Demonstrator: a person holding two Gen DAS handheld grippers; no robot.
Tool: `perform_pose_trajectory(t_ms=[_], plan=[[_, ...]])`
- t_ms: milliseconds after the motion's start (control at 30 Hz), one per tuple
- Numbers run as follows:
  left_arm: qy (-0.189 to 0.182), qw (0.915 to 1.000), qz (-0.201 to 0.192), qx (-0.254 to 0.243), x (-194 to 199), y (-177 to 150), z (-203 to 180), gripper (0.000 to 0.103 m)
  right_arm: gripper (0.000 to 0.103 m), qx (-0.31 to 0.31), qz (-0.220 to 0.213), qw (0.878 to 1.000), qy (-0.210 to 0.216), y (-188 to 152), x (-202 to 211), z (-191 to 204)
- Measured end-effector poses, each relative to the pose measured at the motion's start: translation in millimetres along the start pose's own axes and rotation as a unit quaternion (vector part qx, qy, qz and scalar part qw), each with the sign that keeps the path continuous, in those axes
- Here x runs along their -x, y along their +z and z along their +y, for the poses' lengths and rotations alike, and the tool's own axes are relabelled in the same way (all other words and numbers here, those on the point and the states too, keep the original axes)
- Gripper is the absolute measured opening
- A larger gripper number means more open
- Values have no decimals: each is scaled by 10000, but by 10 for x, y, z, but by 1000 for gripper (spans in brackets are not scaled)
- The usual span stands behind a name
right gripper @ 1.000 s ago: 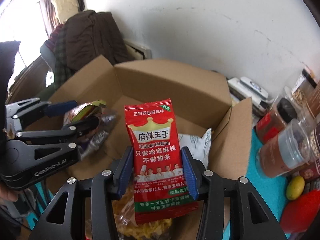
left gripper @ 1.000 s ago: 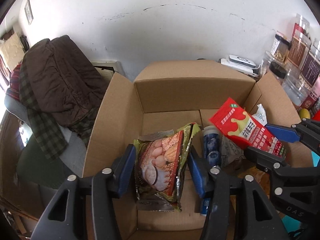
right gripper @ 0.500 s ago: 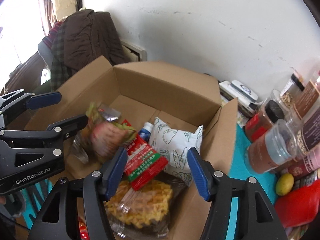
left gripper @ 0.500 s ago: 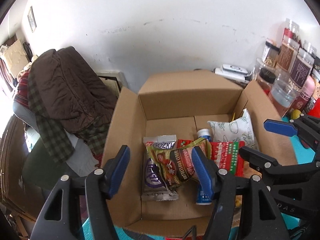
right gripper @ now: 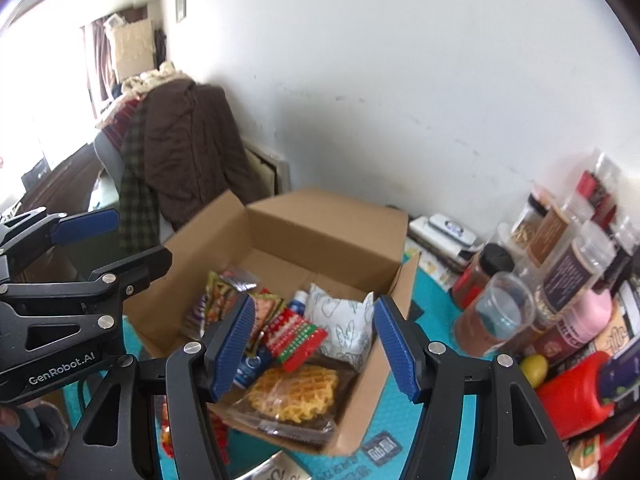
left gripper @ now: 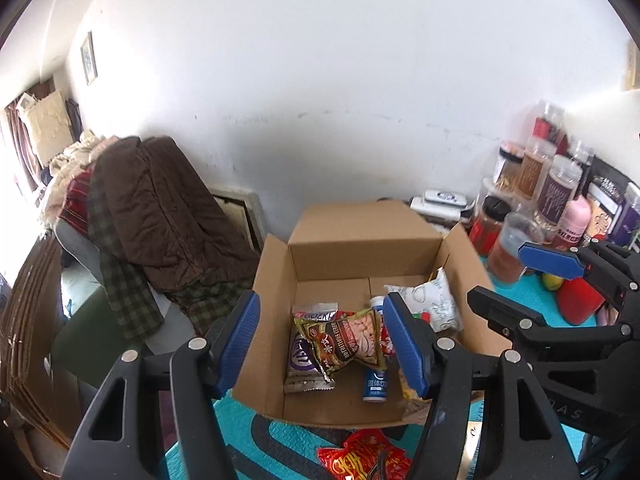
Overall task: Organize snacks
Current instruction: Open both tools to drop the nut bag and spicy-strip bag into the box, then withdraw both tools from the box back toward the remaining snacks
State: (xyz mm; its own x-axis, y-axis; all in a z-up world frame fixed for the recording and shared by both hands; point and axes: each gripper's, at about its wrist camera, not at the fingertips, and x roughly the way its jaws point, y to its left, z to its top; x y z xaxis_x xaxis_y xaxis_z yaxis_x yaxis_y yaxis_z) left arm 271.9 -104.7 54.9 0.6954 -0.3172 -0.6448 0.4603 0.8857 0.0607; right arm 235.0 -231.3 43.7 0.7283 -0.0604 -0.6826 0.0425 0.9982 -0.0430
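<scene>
An open cardboard box [left gripper: 360, 240] stands on the teal mat. A green-gold snack pack [left gripper: 348, 340] lies in it on a purple packet [left gripper: 302, 360], beside a blue tube [left gripper: 375, 384] and a white pouch [left gripper: 436, 304]. The red spicy-strip packet [right gripper: 296, 332] rests on a waffle pack [right gripper: 296, 392] at the box's near corner. My left gripper [left gripper: 322, 304] hangs open above the box with nothing between its jaws. My right gripper [right gripper: 314, 306] is open and empty too, beside the left one [right gripper: 140, 236]. A red snack bag [left gripper: 364, 456] lies on the mat in front of the box.
Several jars [right gripper: 560, 248] and a red bottle [right gripper: 572, 392] crowd the right side against the wall, with a lemon [right gripper: 534, 368] among them. A white device [left gripper: 440, 198] sits behind the box. A chair draped with a brown coat [left gripper: 160, 208] stands to the left.
Both grippers opened and let go: the green-gold pack and the red packet dropped into the box. Both grippers then rose and drew back from the box.
</scene>
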Motion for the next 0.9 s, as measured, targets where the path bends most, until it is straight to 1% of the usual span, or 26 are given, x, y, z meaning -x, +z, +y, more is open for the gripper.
perform_pose_trajectory(t_ms=[267,367,533,567,600,633,667,700,833,900], plan=[[-60,9994,-321,56,512,-89,3,63,63,59,-578,9983,-83,-51,589,128],[-98,9990,-432,47,703,-147,3,63,63,74,-786,9968,-111,-115,821,178],[-159,9981,-586,94,978,-276,34,64,63,158,-1016,9946,-158,-278,1150,295],[-176,9980,-594,87,1019,-303,35,64,63,176,-1053,9941,-166,-307,1206,317],[-198,9980,-600,69,1062,-333,36,69,63,188,-1102,9936,-179,-344,1279,337],[-235,9977,-628,56,1114,-370,38,73,66,189,-1141,9931,-186,-376,1336,357],[-246,9974,-670,61,1164,-406,40,74,69,186,-1177,9927,-182,-408,1383,375],[-245,9972,-708,62,1210,-439,42,75,69,187,-1206,9924,-174,-439,1420,391],[-316,9965,-774,44,1366,-583,31,75,70,205,-1240,9919,-189,-596,1560,481],[-353,9963,-787,18,1420,-648,19,75,76,192,-1241,9919,-195,-668,1607,507]])
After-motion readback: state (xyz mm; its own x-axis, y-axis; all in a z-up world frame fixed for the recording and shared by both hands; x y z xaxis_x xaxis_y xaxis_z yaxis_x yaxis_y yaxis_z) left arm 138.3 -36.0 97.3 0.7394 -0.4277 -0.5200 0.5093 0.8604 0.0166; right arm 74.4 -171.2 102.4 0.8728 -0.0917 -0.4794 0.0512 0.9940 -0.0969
